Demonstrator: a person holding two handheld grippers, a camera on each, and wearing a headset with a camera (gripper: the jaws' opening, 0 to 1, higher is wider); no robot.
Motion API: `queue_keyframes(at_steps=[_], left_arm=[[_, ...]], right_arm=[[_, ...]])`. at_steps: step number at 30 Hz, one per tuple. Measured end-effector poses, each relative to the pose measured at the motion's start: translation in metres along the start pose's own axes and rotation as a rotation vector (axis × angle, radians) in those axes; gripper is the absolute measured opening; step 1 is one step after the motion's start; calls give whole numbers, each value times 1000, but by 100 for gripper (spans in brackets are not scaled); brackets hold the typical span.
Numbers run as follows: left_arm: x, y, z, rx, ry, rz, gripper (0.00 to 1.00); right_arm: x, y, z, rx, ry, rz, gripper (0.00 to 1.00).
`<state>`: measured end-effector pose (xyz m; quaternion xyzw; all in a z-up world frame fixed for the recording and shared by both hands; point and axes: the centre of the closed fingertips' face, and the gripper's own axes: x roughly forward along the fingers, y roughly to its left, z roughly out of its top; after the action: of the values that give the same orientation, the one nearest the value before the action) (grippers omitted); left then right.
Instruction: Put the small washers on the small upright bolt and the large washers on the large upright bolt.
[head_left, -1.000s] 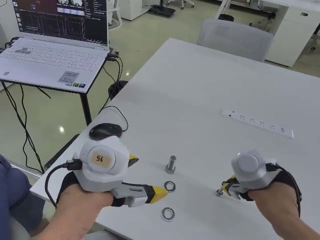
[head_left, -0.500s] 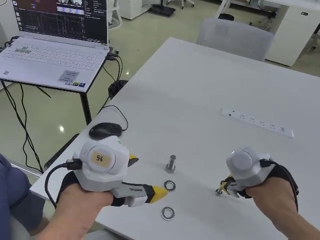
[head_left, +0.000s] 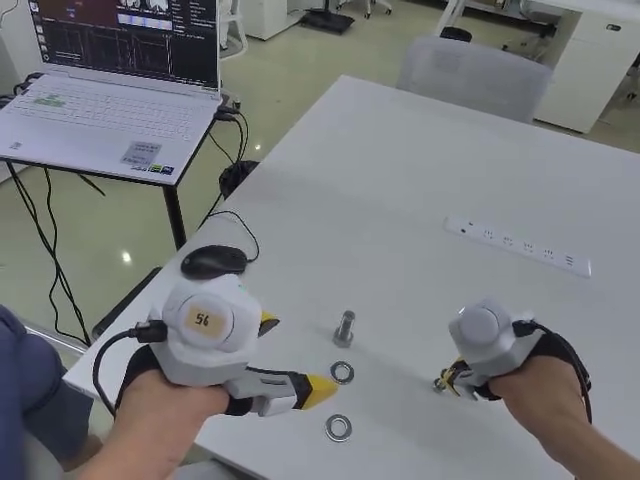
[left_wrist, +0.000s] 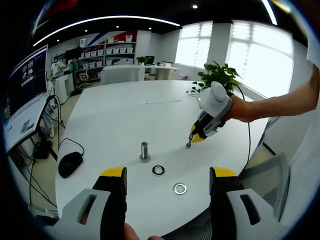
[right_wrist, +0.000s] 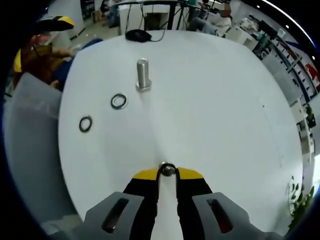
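Bench (head_left: 400, 180): white, carries every item listed below; its near edge is cut off at the bottom of the head view. Laptop (head_left: 110, 100): on a side stand to your left, not part of the job. Power strip (head_left: 518, 247): lies well apart from the work, toward the far side. Left tool (left_wrist: 168, 175): jaws spread wide, nothing between them, hovering just short of the two large washers. Right tool (right_wrist: 167, 176): jaws drawn nearly together, pinching the small washer (right_wrist: 167, 169) at their very tips, low over the bench. Mouse (head_left: 212, 262): near the left edge, idle. Large bolt (head_left: 344, 328): upright, bare, no washer on it. Large washers, two: one (head_left: 342, 373) flat just beside the large bolt, the other (head_left: 338, 428) flat nearer you. Small bolt (left_wrist: 188, 145): directly beneath the right tool's tips, tiny and hard to make out. Step in hand, by judgement: seating the small washer on the small bolt. Your next move calls for centring the hole over the shank before letting go. You cannot tell whether the washer is already threaded on, nor whether others sit below it.
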<state>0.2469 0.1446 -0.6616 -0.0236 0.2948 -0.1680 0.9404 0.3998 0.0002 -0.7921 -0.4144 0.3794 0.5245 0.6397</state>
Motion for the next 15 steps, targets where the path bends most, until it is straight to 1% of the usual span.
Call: queue_keyframes(at_steps=[5, 9, 12, 15], left_arm=[[0, 1, -1, -5, 2, 1, 66], [0, 1, -2, -6, 3, 1, 66], [1, 1, -2, -5, 3, 2, 66], [2, 2, -1, -6, 3, 2, 66]], right_arm=[[9, 2, -4, 4, 14, 7, 14], [15, 3, -10, 22, 29, 15, 14], [15, 1, -13, 19, 35, 6, 9], [15, -2, -16, 23, 31, 5, 9]])
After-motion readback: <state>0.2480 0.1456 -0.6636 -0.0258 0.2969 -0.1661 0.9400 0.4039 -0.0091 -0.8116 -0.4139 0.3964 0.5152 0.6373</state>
